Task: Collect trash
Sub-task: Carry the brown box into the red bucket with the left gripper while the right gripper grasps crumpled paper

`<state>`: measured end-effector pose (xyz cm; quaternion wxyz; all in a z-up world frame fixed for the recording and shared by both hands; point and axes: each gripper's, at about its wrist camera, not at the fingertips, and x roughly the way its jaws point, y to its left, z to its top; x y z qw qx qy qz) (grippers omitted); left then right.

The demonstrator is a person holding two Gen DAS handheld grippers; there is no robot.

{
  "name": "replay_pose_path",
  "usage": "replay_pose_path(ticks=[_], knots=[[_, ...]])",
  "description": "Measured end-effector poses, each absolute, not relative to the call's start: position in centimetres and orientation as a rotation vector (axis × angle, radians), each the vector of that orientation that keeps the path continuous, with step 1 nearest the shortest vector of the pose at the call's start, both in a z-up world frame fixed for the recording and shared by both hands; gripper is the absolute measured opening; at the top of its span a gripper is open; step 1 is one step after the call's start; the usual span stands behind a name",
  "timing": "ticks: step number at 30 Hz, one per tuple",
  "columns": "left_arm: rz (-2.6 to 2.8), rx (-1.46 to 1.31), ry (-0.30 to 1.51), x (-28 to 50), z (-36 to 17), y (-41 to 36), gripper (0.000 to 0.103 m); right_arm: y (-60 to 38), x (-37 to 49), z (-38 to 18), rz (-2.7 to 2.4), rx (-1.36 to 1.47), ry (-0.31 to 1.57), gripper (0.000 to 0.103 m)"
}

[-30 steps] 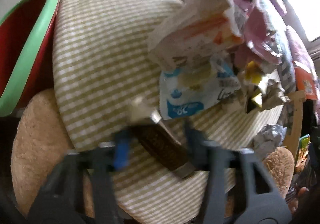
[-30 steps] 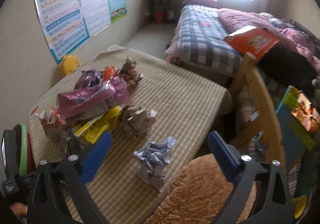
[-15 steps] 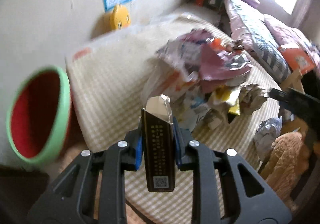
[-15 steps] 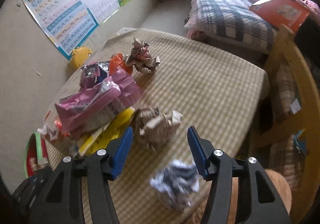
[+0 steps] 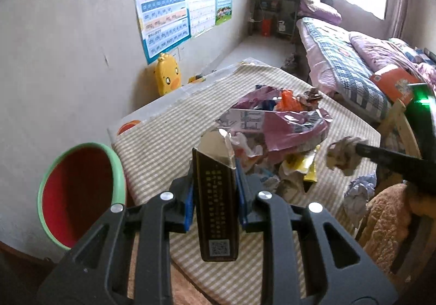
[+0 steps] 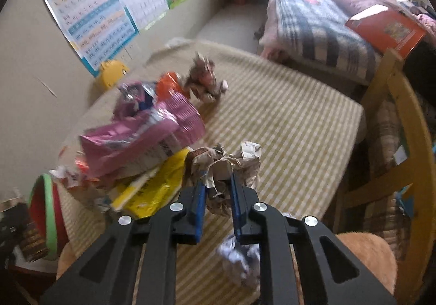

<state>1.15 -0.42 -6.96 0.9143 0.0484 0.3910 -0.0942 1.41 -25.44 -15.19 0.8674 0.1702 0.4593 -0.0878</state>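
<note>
Striped green-and-cream cloth covers the desk (image 5: 152, 147), and the trash is heaped across its middle. Left gripper (image 5: 215, 196) up over the near edge, jaws clamped on a dark brown carton (image 5: 216, 212), blue pads pressed to both its sides, its torn silver top upward and a QR code at the bottom end. Over on the other side, the right gripper (image 6: 216, 196) has its jaws squeezed tight on a crumpled brownish paper ball (image 6: 226, 166), the wad bulging out above the pads; whether it sits on the cloth or just above it, I can't tell. Just left of that ball, a yellow wrapper (image 6: 152, 190), and above it a big pink foil bag (image 6: 141, 136) lying on the pile. Farther back on the desk, another crumpled wad (image 6: 205, 81) beside an orange wrapper (image 6: 169, 84). Near the desk's front edge, a bluish-white paper ball (image 6: 239, 256) sits below the right jaws. Off the left end of the desk stands a red bin with a green rim (image 5: 79, 196), mouth open. Beyond, a yellow duck toy (image 5: 167, 77) against the wall under the posters (image 5: 163, 5), and a bed (image 5: 340, 65) by the window.
</note>
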Motion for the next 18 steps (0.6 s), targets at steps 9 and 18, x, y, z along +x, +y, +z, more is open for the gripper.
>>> replay_pose_path(ticks=[9, 18], knots=[[-0.027, 0.022, 0.804, 3.0, -7.9, 7.6, 0.024, -19.8, -1.1, -8.4, -0.061, 0.298, 0.844, 0.014], [0.183, -0.063, 0.911, 3.6, -11.0, 19.8, 0.024, -7.0, 1.7, -8.2, 0.263, 0.216, 0.906, 0.014]])
